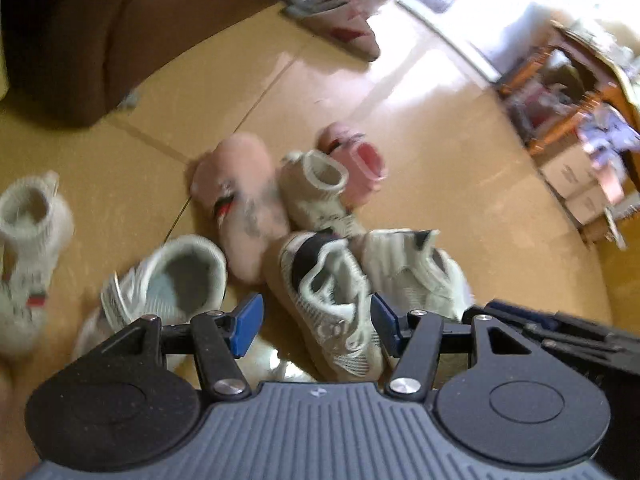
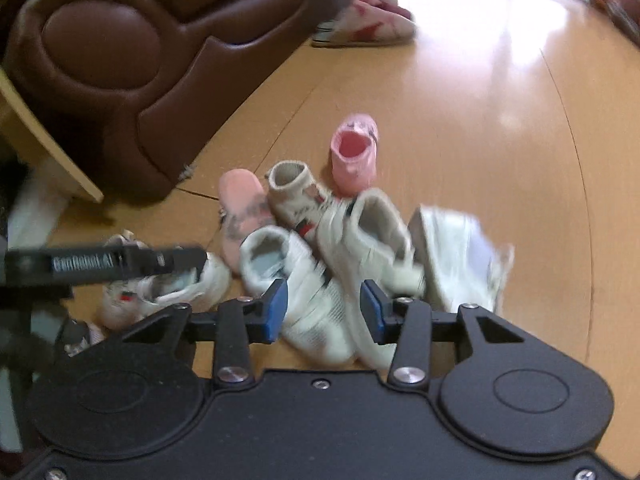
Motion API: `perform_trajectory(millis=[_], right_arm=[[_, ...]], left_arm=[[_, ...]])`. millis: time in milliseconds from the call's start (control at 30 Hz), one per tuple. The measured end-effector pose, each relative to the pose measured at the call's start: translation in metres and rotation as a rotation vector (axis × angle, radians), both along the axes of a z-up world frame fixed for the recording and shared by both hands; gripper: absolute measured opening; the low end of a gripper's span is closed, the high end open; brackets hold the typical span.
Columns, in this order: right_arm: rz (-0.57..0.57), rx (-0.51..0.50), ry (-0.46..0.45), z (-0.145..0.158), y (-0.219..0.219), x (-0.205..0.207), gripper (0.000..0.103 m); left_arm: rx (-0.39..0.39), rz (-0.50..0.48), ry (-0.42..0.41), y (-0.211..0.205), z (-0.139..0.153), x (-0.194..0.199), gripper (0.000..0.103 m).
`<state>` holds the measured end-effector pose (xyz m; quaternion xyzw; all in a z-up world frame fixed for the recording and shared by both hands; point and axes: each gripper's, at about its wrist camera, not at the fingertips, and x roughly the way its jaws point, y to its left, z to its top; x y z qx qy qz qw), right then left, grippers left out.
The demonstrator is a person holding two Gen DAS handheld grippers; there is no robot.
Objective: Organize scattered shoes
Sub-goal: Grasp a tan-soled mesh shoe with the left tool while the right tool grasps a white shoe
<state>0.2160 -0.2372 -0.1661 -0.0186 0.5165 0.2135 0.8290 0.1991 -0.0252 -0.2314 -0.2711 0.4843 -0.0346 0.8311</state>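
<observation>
Blurred throughout by motion, with print on the pink shoe [image 1: 240, 204] unreadable, the high-top sock shoe [image 1: 28, 260] cut by the left edge, and another shoe [image 2: 160, 288] half hidden behind the left gripper [image 2: 104, 264].

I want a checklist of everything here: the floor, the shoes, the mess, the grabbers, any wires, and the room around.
Surface: glossy tan tiled floor.
Job's things: shoes piled together; upright pink bootie, pink shoe on its side, beige sock shoe, several white sneakers; one white sock shoe apart.
Clutter: slippers by the sofa.
Grippers: left gripper and right gripper open, empty, above the sneakers.
Cables: nothing seen.
Surroundings: brown leather sofa; wooden shelf with boxes.
</observation>
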Motion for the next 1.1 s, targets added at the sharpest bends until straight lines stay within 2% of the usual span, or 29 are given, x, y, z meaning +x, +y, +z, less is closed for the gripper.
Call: perform_trajectory(millis=[33, 200, 433, 633, 733, 900, 933, 967, 1100], right_arm=[[0.053, -0.033, -0.003, -0.005, 0.004, 0.01, 0.043], [0.172, -0.101, -0.006, -0.023, 0.014, 0.029, 0.043], [0.301, -0.107, 0.009, -0.05, 0.031, 0.038, 0.042], [0.318, -0.102, 0.034, -0.064, 0.028, 0.048, 0.038], [0.343, -0.127, 0.017, -0.069, 0.028, 0.049, 0.035], [0.355, -0.156, -0.009, -0.076, 0.03, 0.049, 0.035], [0.341, -0.157, -0.013, -0.075, 0.031, 0.049, 0.035], [0.312, -0.141, -0.013, -0.074, 0.031, 0.049, 0.036], [0.261, -0.104, -0.024, -0.07, 0.028, 0.042, 0.046]], left_arm=[[0.002, 0.011, 0.006, 0.0, -0.003, 0.0, 0.058], [-0.018, 0.092, 0.025, 0.001, -0.018, 0.009, 0.058], [-0.02, 0.174, 0.073, -0.007, -0.04, 0.02, 0.058], [-0.027, 0.218, 0.094, -0.014, -0.058, 0.023, 0.058], [-0.044, 0.25, 0.104, -0.014, -0.067, 0.023, 0.058], [-0.058, 0.246, 0.106, -0.011, -0.073, 0.021, 0.059], [-0.063, 0.239, 0.1, -0.011, -0.072, 0.022, 0.046], [-0.075, 0.223, 0.088, -0.012, -0.071, 0.022, 0.026], [-0.136, 0.195, 0.049, -0.01, -0.068, 0.022, 0.02]])
